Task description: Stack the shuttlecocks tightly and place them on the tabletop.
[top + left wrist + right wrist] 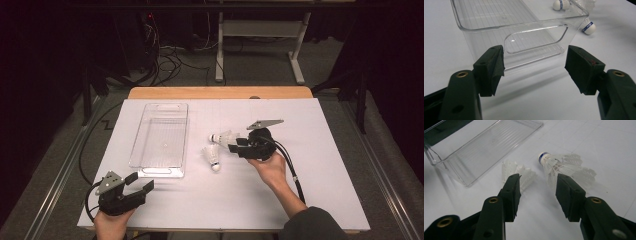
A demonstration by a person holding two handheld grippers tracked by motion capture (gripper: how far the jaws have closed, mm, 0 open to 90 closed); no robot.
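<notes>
Now the far shuttlecock (223, 136) lay on its side at the table's centre, right gripper (238, 148) just at its 4 o'clock, jaws apart with nothing between them. A second shuttlecock (212, 157) sat close at 7 o'clock, the clear bin (162, 137) farther off at 9. Risk, I'd say: the feather skirt crushing or rolling off under an off-centre pinch, or a jaw nudging the neighbour. Left gripper (140, 182) waited open near the bin.

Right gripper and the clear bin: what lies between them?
In the high view, two shuttlecocks lie between the right gripper and the clear bin.
</notes>
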